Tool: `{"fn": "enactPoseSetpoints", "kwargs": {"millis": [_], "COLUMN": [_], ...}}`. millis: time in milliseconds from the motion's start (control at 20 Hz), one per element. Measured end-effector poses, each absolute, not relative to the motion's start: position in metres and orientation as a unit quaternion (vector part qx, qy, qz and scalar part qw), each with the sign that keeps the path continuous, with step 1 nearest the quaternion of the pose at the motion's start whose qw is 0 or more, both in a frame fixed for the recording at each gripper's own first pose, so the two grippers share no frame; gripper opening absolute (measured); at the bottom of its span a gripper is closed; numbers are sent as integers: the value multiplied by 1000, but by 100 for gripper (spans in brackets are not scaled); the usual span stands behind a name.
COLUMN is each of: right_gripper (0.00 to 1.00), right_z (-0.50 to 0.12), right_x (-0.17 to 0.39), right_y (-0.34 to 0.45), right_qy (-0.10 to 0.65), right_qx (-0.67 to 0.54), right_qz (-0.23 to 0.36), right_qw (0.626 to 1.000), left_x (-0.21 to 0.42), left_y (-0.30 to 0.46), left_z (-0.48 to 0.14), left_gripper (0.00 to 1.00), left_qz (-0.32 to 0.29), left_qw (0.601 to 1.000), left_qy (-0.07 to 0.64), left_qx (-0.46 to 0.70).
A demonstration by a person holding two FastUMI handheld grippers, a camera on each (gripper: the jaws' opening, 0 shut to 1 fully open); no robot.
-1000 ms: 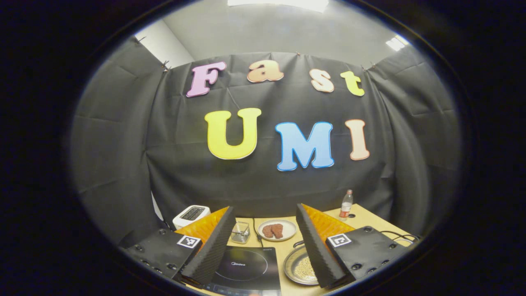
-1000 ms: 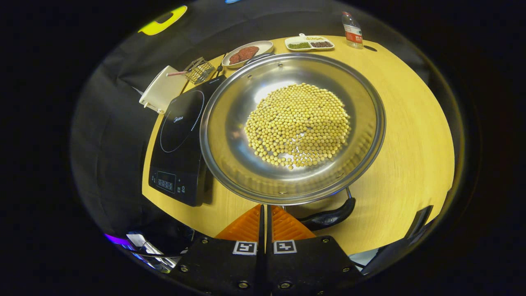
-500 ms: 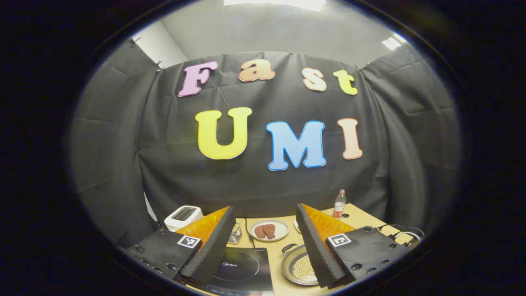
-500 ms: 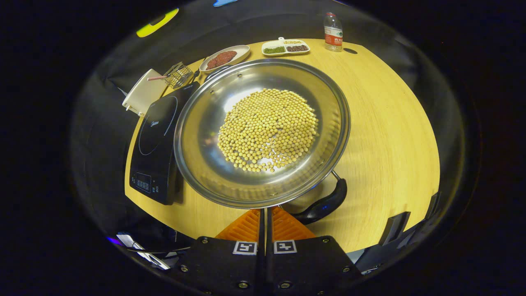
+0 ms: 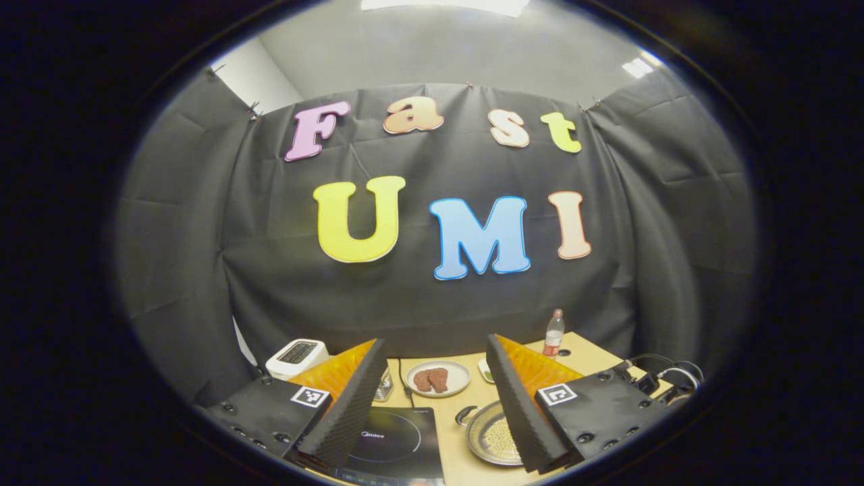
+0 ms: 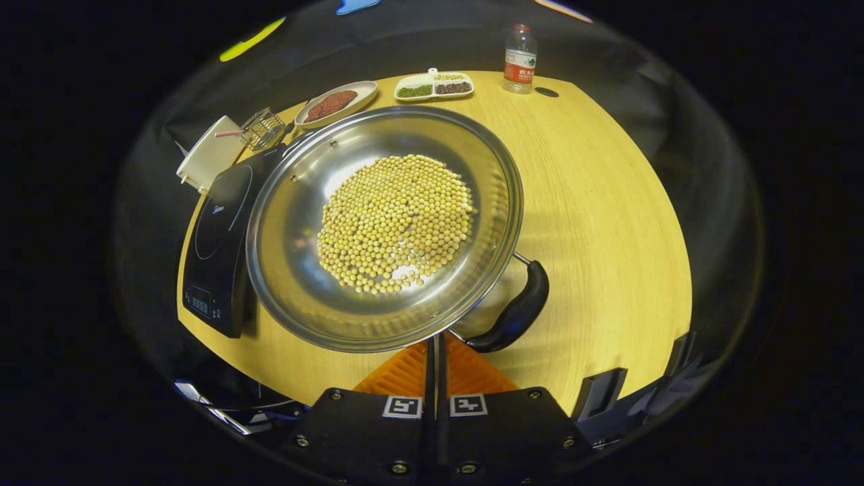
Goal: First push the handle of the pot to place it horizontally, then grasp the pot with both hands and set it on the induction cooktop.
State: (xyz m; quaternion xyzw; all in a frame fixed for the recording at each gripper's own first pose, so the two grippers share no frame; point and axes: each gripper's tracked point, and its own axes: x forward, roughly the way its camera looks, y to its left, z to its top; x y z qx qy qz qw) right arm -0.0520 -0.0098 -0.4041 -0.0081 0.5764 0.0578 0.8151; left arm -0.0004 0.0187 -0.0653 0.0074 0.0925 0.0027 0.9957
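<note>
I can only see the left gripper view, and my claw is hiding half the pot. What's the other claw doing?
Observer: The right claw is shut, with nothing between its fingers, and points at the near rim of the pot.
Operator: Is there a handle on that side?
Observer: Yes, a black handle sticks out at an angle, just right of the claw's tip.
Operator: What's behind the pot?
Observer: A divided dish with green, pale and dark grains in separate compartments.
</note>
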Motion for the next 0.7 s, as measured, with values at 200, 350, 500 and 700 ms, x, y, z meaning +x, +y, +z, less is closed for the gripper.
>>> {"fn": "enactPoseSetpoints", "kwargs": {"millis": [200,350,500,700], "right_gripper": [1,1,1,1], "right_z": [-401,-400,-398,-399], "right_x": [-36,-25,-15,-3], "right_y": [-36,-48,-58,-71], "right_qy": [562,558,554,549], "right_qx": [-46,-47,-46,-53], "right_qz": [42,35,32,31], "right_qw": [825,828,831,833], "left_x": [3,2,6,6], "left_y": [14,9,2,-7], "left_z": [-68,-68,-71,-82], "left_gripper": [97,97,98,99], "left_qz": [2,0,-5,-10], "left_qw": [995,995,995,995], "left_qy": [96,95,94,103], "left_qx": [10,13,13,17]}}
